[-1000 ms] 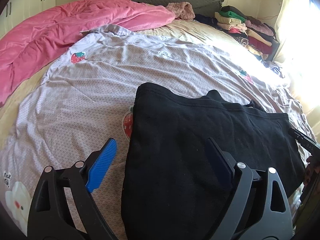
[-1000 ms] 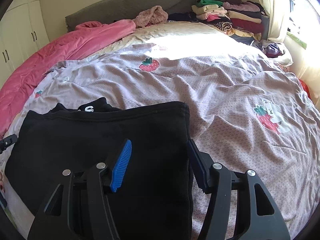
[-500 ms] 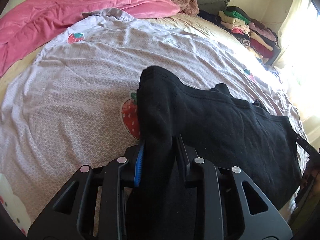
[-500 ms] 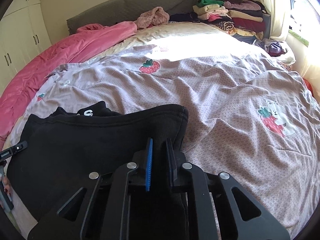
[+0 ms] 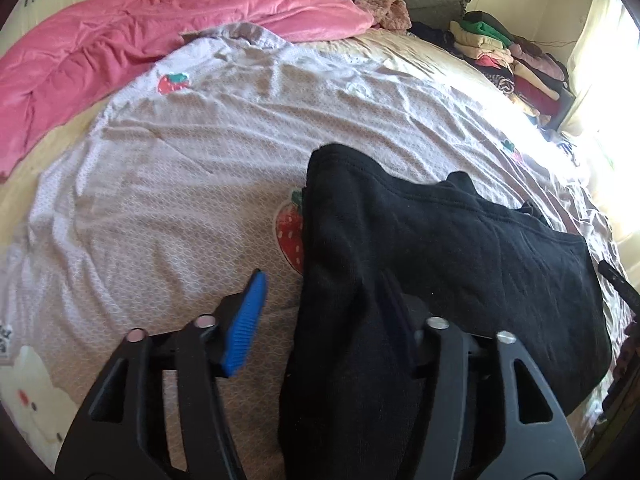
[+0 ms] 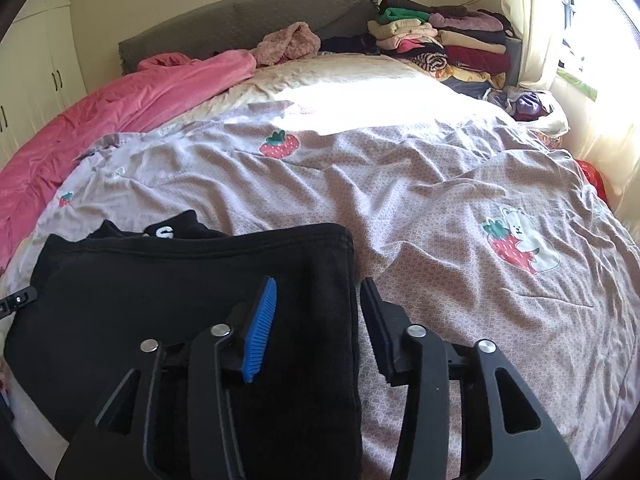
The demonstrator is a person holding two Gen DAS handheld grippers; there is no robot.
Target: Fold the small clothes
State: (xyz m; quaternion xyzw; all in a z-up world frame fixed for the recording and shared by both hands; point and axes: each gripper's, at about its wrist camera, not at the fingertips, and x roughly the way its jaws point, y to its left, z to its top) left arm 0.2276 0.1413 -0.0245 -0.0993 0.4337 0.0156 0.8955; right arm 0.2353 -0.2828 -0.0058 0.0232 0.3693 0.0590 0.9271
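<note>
A black garment [image 5: 460,248] lies folded on the strawberry-print sheet [image 5: 180,184]. In the left wrist view my left gripper [image 5: 324,300] is open, its blue pad [image 5: 246,320] left of the cloth's bunched left edge, which rises between the fingers. In the right wrist view the same garment [image 6: 168,292] lies flat, white lettering showing at its far edge. My right gripper [image 6: 320,308] is open and straddles the garment's right edge, with the blue pad [image 6: 260,328] over the cloth and the other finger [image 6: 380,332] over the sheet.
A pink duvet [image 5: 140,40] is heaped at the far left of the bed. Stacks of folded clothes [image 6: 440,40] sit at the far right by the grey headboard [image 6: 240,24]. A curtain and bright window [image 6: 580,60] are on the right.
Both grippers were shut on the garment's edges half a second ago and have now opened. The right edge has dropped flat; the left edge still stands bunched.
</note>
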